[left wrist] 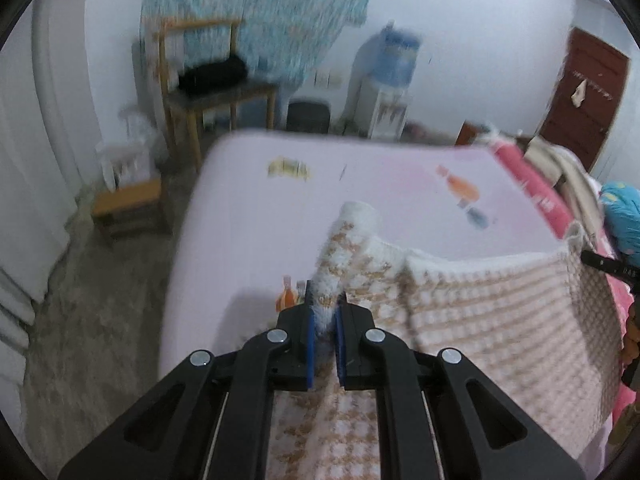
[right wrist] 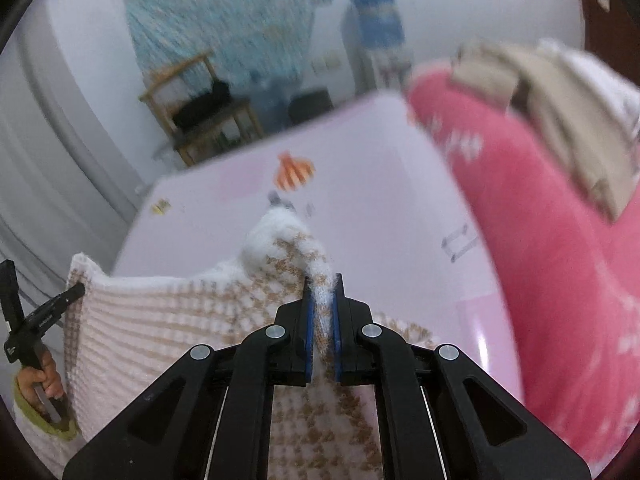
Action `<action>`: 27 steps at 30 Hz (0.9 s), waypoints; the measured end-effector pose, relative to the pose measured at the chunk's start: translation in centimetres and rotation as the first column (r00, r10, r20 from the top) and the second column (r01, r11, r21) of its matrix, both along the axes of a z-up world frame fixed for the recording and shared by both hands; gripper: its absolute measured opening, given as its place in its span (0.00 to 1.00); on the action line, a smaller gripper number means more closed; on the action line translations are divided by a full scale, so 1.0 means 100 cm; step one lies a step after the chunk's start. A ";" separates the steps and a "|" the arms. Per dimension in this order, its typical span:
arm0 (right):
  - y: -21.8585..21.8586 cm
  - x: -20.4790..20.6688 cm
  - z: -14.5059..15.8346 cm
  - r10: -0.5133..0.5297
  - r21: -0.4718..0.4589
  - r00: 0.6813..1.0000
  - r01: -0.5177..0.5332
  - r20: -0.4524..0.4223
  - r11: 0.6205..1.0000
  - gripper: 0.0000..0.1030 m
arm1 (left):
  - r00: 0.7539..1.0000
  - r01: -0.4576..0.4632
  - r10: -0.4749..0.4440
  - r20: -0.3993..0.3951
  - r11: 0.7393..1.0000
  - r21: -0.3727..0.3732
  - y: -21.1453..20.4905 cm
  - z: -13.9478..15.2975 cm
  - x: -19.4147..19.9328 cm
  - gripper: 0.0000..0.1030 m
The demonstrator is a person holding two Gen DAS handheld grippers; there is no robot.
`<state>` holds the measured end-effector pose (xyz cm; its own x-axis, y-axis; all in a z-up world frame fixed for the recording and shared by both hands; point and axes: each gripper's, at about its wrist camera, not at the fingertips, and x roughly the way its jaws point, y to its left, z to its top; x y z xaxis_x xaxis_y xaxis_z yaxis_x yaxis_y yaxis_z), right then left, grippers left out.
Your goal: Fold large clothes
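Note:
A fuzzy white sweater with a tan houndstooth pattern [left wrist: 480, 312] hangs stretched between both grippers above a pale pink bed sheet [left wrist: 360, 184]. My left gripper [left wrist: 325, 300] is shut on one top corner of the sweater. My right gripper [right wrist: 323, 284] is shut on the other top corner; the sweater [right wrist: 168, 320] spreads out to its left. The right gripper's tip shows at the right edge of the left wrist view [left wrist: 608, 266]. The left gripper, held by a hand, shows at the left edge of the right wrist view [right wrist: 36, 320].
A pink blanket [right wrist: 560, 264] with beige clothes [right wrist: 568, 120] on it lies along the bed's right side. Beyond the bed stand a wooden table [left wrist: 220, 96], a small stool [left wrist: 128, 204], a water dispenser [left wrist: 388, 80] and a brown door [left wrist: 584, 96].

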<state>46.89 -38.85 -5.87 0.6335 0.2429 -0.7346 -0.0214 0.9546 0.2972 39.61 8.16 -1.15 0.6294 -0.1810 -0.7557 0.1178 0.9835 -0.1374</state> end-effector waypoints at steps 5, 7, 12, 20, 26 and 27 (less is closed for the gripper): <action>-0.029 0.007 -0.028 -0.045 0.119 0.996 0.054 -0.076 0.991 0.45 | 0.997 -0.020 0.015 -0.079 0.997 -0.068 0.010 -0.019 0.014 0.20; -0.047 0.005 -0.029 -0.068 0.200 0.994 0.084 -0.086 0.976 0.53 | 0.995 -0.052 0.042 -0.088 0.992 -0.111 0.023 -0.017 0.015 0.30; -0.076 -0.024 -0.011 -0.167 0.250 0.984 0.179 -0.068 0.952 0.56 | 0.995 -0.091 0.081 -0.063 0.980 -0.176 0.038 0.007 -0.008 0.38; -0.024 -0.123 0.039 -0.089 0.020 0.995 0.088 0.045 0.996 0.73 | 0.993 0.114 -0.106 0.054 0.980 -0.164 -0.001 0.051 -0.114 0.57; 0.046 -0.221 0.051 0.034 -0.143 0.992 -0.017 0.122 0.990 0.88 | 0.980 0.196 -0.187 0.066 0.964 -0.180 -0.033 0.049 -0.204 0.70; 0.052 -0.234 0.053 0.034 -0.154 0.991 -0.013 0.132 0.988 0.90 | 0.979 0.201 -0.191 0.076 0.965 -0.166 -0.038 0.049 -0.218 0.72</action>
<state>23.47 -33.60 -0.57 0.7243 0.1509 -0.6728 -0.0744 0.9872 0.1414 17.81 4.36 3.80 0.6112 -0.4291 -0.6651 0.3189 0.9026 -0.2892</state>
